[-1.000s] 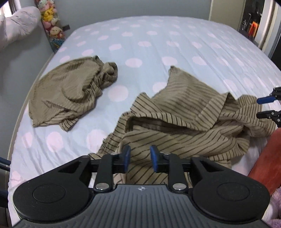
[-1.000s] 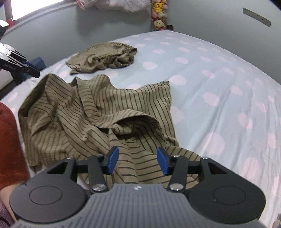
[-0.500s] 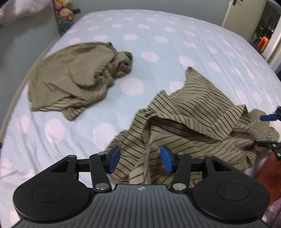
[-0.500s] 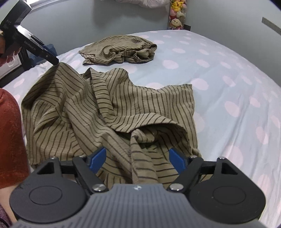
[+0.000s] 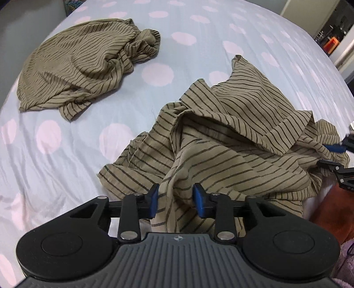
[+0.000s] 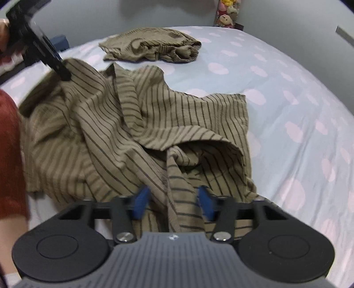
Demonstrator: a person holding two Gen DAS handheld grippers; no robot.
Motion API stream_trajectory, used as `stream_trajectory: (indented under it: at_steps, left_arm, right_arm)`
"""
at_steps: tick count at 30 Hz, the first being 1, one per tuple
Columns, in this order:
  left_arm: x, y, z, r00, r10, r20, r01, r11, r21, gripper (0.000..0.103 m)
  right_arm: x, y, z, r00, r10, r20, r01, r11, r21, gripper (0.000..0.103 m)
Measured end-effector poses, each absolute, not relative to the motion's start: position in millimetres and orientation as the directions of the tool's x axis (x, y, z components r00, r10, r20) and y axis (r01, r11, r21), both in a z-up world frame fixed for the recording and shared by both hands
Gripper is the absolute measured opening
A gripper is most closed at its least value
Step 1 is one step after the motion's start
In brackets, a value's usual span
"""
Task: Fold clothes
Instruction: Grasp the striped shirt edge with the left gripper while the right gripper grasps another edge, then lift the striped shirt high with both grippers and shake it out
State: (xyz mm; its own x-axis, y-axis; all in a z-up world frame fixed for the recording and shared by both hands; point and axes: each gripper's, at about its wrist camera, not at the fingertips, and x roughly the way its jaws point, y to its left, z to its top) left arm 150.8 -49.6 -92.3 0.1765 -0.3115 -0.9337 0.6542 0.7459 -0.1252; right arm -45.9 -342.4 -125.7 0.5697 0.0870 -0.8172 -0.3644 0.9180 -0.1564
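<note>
Nearest in both wrist views is the striped shirt [image 5: 232, 141], crumpled at the near edge of the bed [image 5: 66, 155]. The left claw [image 5: 176, 198] is closing on a raised ridge of cloth at the shirt's near hem. The fold stands between the blue pads [image 5: 153, 199], but a gap shows on each side, so they do not yet pinch it. The right claw [image 6: 173, 202] is closing too, over a twisted strand of the same shirt [image 6: 154, 133]. The strand runs up between its pads [image 6: 140, 202], and again no pad clearly presses on it.

The shirt looks thin, light and limp, so it should sag from whatever point is lifted. It looks crinkled rather than slick, so a pinch should hold. A thick bunch may slip out layer by layer. The better hold would be a single hem edge or a corner at each side, so the cloth can be spread flat. One corner lies open at about one o'clock in the right wrist view.

Further off, at ten o'clock in the left wrist view, a second striped garment [image 5: 84, 59] lies bunched with a gathered band at its edge. It is well apart from the shirt. Beyond it, at one o'clock in the right wrist view, soft toys [image 6: 227, 13] stand by the wall.
</note>
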Motion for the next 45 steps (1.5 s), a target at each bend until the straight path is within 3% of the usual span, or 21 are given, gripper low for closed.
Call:
stream_trajectory:
  at_steps: [2,9,10,11,12,13,20,26,31,37,45]
  left_arm:
    - [148,-49,-92,0.182,-0.315,-0.931,0.644,0.754,-0.130,0.022]
    - [132,-50,-89,0.227,-0.294,-0.928,0.646,0.759,-0.083,0.021]
    - [130,-50,-89,0.237,-0.286,-0.929,0.647,0.760,-0.069,0.016]
    - [129,-50,-90,0.245,-0.276,-0.929,0.645,0.762,-0.056,0.010]
    - [127,-50,-90,0.249,-0.267,-0.931,0.644,0.764,-0.047,0.006]
    - [126,-50,-90,0.254,-0.259,-0.932,0.643,0.765,-0.038,0.003]
    - [113,-37,-60,0.321,-0.273,-0.907,0.640,0.768,-0.004,0.000]
    - [92,-38,-13,0.361,-0.377,-0.853,0.675,0.736,-0.040,0.000]
    - [76,-45,52,0.448,-0.482,-0.753,0.702,0.711,-0.037,0.000]
    - [60,-68,156,0.593,-0.535,-0.601,0.722,0.685,0.103,0.000]
    - [19,-84,318,0.763,-0.590,-0.264,0.645,0.721,0.253,0.000]
  right_arm:
    - [-47,-340,-131,0.580,0.046,-0.813,-0.364,0.908,-0.208,0.031]
    - [-67,-320,-132,0.661,-0.073,-0.747,-0.388,0.819,-0.423,0.032]
    - [-68,-317,-134,0.664,-0.090,-0.743,-0.394,0.802,-0.449,0.030]
    - [-69,-315,-136,0.665,-0.107,-0.739,-0.399,0.785,-0.474,0.025]
    - [-71,-312,-138,0.667,-0.124,-0.734,-0.404,0.767,-0.498,0.010]
    - [-71,-312,-139,0.664,-0.136,-0.735,-0.403,0.763,-0.505,0.003]
    - [-72,-341,-103,0.724,-0.207,-0.658,-0.252,0.809,-0.531,0.002]
    - [-72,-385,-41,0.789,-0.292,-0.540,-0.065,0.836,-0.545,0.002]
    - [-78,-412,35,0.853,-0.334,-0.402,0.065,0.831,-0.552,0.002]
    - [-88,-430,139,0.909,-0.334,-0.248,0.164,0.835,-0.524,0.002]
    - [-119,-434,279,0.925,-0.377,0.043,0.335,0.760,-0.557,0.002]
